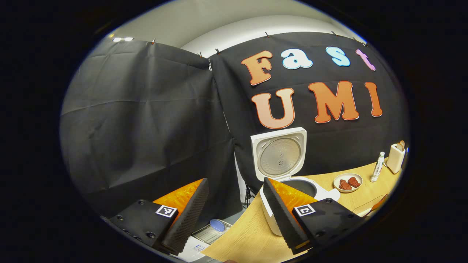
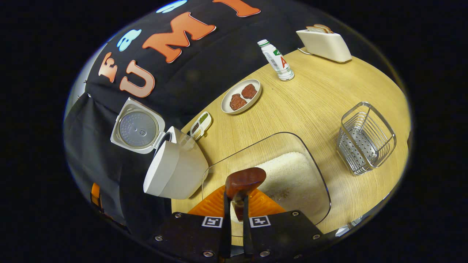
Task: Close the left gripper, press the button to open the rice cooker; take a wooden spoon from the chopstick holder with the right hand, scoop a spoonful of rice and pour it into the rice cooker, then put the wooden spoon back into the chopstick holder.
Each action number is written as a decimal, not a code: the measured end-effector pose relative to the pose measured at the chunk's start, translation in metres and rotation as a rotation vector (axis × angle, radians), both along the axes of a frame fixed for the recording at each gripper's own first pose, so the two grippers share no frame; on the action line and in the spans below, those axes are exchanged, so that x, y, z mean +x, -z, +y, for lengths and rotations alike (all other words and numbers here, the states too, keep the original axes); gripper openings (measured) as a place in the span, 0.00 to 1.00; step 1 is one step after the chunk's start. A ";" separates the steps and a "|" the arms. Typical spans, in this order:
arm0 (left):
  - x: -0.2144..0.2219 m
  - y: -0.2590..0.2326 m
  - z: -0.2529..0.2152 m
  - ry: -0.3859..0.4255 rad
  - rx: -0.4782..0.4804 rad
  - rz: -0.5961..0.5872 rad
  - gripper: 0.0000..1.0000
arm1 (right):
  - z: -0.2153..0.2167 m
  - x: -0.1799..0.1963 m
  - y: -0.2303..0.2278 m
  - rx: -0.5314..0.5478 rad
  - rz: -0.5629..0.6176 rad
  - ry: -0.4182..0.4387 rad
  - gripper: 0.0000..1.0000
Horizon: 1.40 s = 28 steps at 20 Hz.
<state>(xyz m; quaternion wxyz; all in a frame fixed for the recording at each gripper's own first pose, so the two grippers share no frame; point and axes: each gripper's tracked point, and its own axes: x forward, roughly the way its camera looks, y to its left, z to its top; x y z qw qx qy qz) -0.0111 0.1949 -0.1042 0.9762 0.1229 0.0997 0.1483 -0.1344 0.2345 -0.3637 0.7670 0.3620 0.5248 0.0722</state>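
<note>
Left gripper [image 1: 234,215]: jaws spread wide, nothing between them, held off the table's [image 1: 248,237] edge. Rice cooker [image 1: 292,190]: white, lid [image 1: 279,153] standing upright and open, just beyond the right finger's tip.

Right gripper [image 2: 234,210]: jaws closed on the wooden spoon [image 2: 244,182], fingers clamping its handle, dark bowl standing just past the fingertips. Clear container [image 2: 314,171]: directly ahead of and beneath the jaws, holding white rice [image 2: 289,175]; the spoon bowl sits over the rice's near edge, contact cannot be told. Rice cooker in this view: left of the jaws, lid open. Chopstick holder [image 2: 365,138]: wire basket, well off to the right of the jaws.

Beyond the jaws: plate [image 2: 241,96] with two brown pieces, small seasoning tray [image 2: 200,125], bottle [image 2: 276,60], toaster [image 2: 323,44].
</note>
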 end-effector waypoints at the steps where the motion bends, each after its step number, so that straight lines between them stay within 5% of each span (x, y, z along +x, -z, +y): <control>1: 0.001 -0.002 -0.003 0.003 0.001 -0.001 0.98 | 0.000 -0.001 0.002 0.010 0.005 -0.002 0.12; 13: 0.006 -0.001 -0.029 -0.002 0.002 0.000 1.00 | -0.040 0.003 0.003 0.240 0.098 0.144 0.12; 21: 0.010 -0.004 -0.051 0.019 -0.002 -0.011 0.98 | -0.050 0.041 -0.043 0.433 0.060 0.247 0.12; 28: 0.007 -0.009 -0.038 -0.004 0.010 -0.027 1.00 | -0.019 0.070 -0.075 0.528 0.027 0.224 0.12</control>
